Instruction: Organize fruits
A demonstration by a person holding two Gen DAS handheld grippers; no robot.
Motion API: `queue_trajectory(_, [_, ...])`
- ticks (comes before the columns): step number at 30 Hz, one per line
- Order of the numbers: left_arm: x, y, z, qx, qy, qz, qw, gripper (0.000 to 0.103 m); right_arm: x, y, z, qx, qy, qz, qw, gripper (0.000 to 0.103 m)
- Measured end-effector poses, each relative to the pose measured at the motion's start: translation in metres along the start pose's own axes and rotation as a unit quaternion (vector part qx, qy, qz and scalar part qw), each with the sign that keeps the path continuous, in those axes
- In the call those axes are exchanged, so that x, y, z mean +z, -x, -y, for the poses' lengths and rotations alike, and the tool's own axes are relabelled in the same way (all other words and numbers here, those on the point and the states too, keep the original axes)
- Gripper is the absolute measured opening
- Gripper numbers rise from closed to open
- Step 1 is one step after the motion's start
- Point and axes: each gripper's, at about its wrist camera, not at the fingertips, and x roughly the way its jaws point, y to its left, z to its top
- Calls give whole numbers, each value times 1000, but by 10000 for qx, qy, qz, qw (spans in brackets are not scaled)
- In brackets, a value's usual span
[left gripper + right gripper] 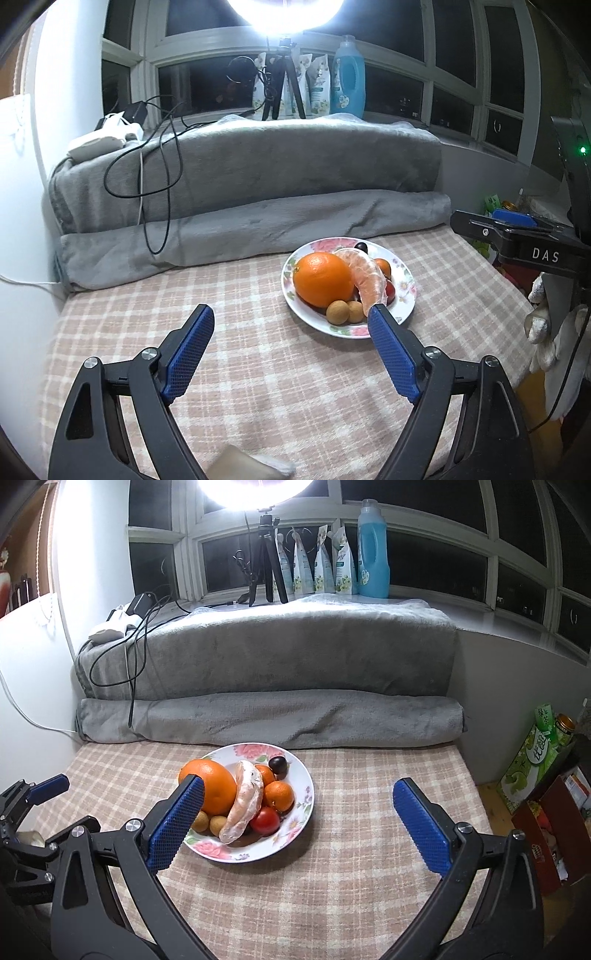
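Your left hand-held gripper (291, 315) is spread wide with nothing between the pads; its right fingertip sits in front of the plate (404, 301) rim in view, contact unclear. Your right hand-held gripper (297, 788) is also wide and empty, its left finger overlapping the orange (218, 790) in view, but apparently hanging short of it. Both angle down at the checked cloth (258, 369) on the worktop.

All visible fruit is on the plate, roughly centre of the cloth: the big orange, a peeled citrus piece (245, 803) draped across the middle, two small oranges (279, 794) behind it, a tomato (265, 819) at the front, a dark plum or grape (277, 764) at the back, and two small brown longans (218, 823) at the near edge.

No loose fruit shows on the cloth. Judging from that, collection looks done or nearly so; with both grippers empty and clear, you're likely at the end. If sorting by type was meant, that's still left: the pile is mixed.

Behind sit a grey blanket (295, 657) and a tripod light (267, 554).
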Motion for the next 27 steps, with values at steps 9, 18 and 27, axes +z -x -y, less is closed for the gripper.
queue_trajectory(9, [1, 4, -3, 144, 84, 18, 9999, 85, -1, 3, 0, -16, -9, 21, 10000, 103])
queue_trajectory(18, [0, 7, -2, 127, 85, 48, 9999, 85, -2, 3, -3, -7, -13, -10, 10000, 103])
queue_trajectory(27, [0, 7, -3, 124, 83, 56, 9999, 85, -4, 3, -6, 29, -19, -28, 10000, 103])
